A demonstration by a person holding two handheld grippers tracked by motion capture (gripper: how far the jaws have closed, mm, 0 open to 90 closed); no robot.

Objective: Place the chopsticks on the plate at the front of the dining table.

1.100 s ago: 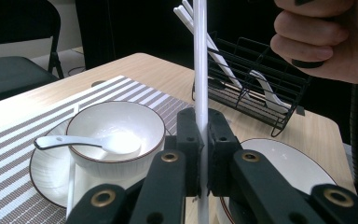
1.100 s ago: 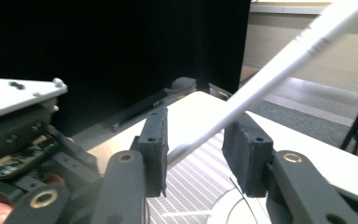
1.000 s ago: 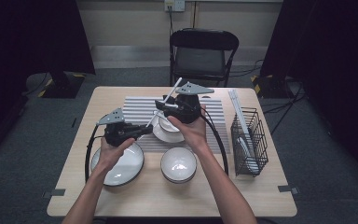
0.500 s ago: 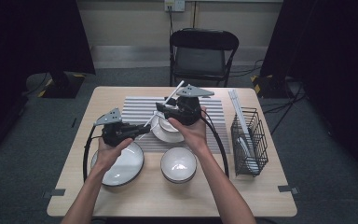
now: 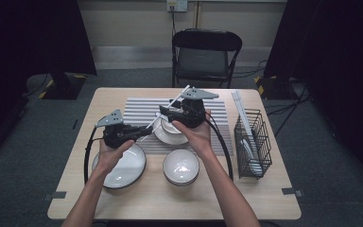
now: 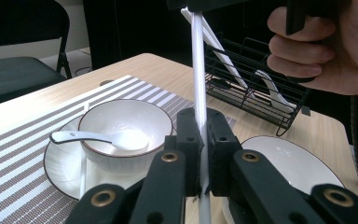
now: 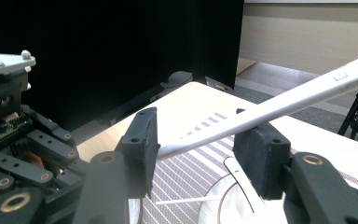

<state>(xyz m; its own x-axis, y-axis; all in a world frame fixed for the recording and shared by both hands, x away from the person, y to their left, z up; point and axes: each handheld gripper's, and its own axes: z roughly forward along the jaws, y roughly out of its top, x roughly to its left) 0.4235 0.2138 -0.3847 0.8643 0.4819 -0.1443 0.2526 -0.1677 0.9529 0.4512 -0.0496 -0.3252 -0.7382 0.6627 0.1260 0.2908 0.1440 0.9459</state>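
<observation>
My left gripper [image 6: 203,121] [image 5: 144,128] is shut on a white chopstick [image 6: 196,70] [image 5: 182,93], which slants up and right from it. The chopstick [image 7: 298,95] passes between the jaws of my right gripper [image 7: 198,149] [image 5: 165,113]. Those jaws have just been opening and stand apart, so their pads do not press on the chopstick. Both grippers hover over a white bowl [image 6: 126,123] holding a white spoon [image 6: 98,136]. The bowl stands on a plate [image 5: 170,135] on the striped mat [image 5: 142,106]. A second thin stick [image 6: 83,168] lies on that plate.
A large white plate [image 5: 120,165] lies at the front left and an empty bowl [image 5: 181,166] at the front middle. A black wire basket [image 5: 253,142] with white utensils stands at the right edge. A folding chair [image 5: 205,52] is behind the table.
Hardly anything differs: both hands and the chopstick stay in nearly the same place over the mat.
</observation>
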